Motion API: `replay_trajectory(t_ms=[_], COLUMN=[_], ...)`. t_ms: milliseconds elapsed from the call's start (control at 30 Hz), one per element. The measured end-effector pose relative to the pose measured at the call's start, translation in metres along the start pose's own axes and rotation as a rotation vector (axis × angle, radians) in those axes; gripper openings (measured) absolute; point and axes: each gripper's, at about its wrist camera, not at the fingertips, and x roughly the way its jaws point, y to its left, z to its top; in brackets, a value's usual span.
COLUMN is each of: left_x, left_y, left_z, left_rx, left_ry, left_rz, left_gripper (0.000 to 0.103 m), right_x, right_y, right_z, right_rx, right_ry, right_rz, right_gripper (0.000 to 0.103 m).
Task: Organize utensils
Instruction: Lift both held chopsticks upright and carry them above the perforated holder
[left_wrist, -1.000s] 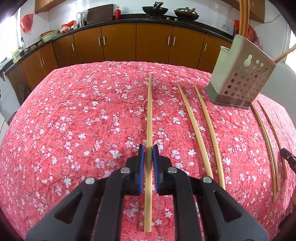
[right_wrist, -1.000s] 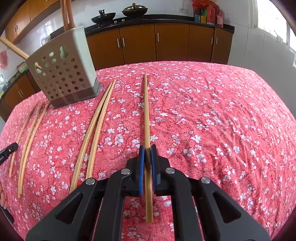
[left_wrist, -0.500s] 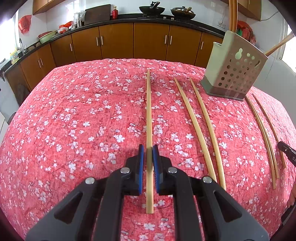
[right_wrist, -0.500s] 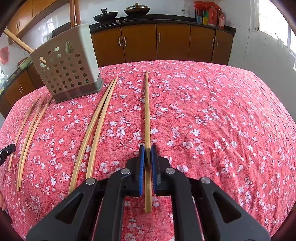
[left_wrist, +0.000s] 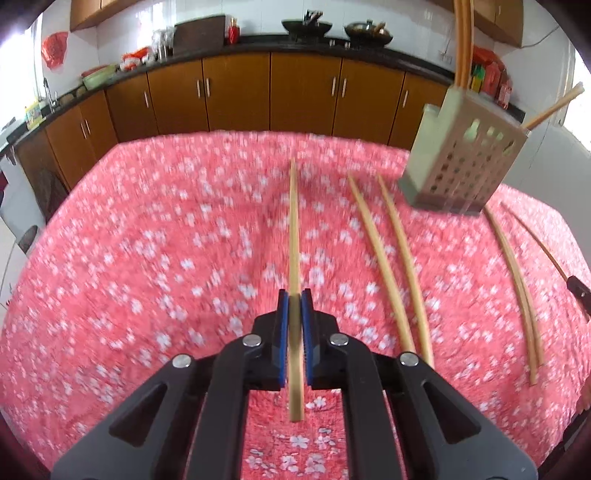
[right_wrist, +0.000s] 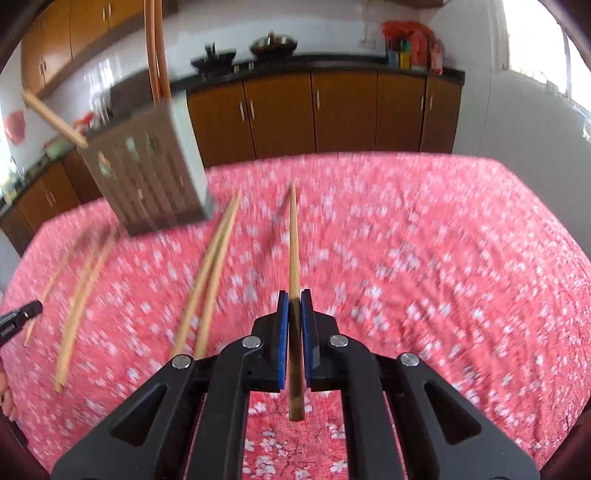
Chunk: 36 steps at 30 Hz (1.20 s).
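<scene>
Between the blue pads of the left gripper (left_wrist: 294, 301) sits one long bamboo chopstick (left_wrist: 293, 236), pinched near its near end and pointing straight ahead above the red floral tablecloth (left_wrist: 147, 258). The right gripper (right_wrist: 294, 301) is likewise closed on a second chopstick (right_wrist: 294, 240), gripped near its near end with the far tip aimed at the counter side of the table. Both sticks seem to be off the cloth, judging by the shadow beside the right one, though motion blur makes this hard to confirm.

Just beside the left-hand stick lies a loose pair of chopsticks (left_wrist: 388, 266) on the cloth, and further right another pair (left_wrist: 517, 280) lies near the table edge. Beyond them stands the perforated utensil holder (left_wrist: 465, 166), already carrying several upright chopsticks (left_wrist: 463, 40) and one leaning out at an angle. In the right wrist view the holder (right_wrist: 147, 173) stands ahead and to the left, well apart from the held stick.

The step in hand appears to be carrying: each gripper has picked up one stick and is heading for the holder. The next move likely calls for tilting each stick toward upright and lowering its tip into the open top, one side at a time so the two do not collide, and keeping clear of the sticks already standing inside.
</scene>
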Motion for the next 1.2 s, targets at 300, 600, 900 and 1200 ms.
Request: replay_trajectory(t_ms=[300,600,900,1200], left_x=[-0.052,-0.091,-0.119,-0.171], left_y=[-0.008,-0.015,-0.024,-0.058], left_z=[0.027,0.046,0.077,0.119], left_rx=[0.007,-0.002,-0.002,0.033], left_ry=[-0.150,-0.283,-0.319,-0.460], left_rz=[-0.030,-0.056,-0.157,-0.282], left_gripper=[0.008,0.008,0.008,0.008], right_x=[-0.039,-0.057,-0.110,-0.150], right_y=[-0.002,0.000,0.008,0.036], right_z=[0.024,0.037,0.085,0.134], right_rx=[0.026,0.052,0.072,0.075], right_ry=[-0.156,-0.244,-0.375,-0.541], right_rz=[0.004,0.021,0.177,0.315], right_gripper=[0.007,0.007,0.007,0.007])
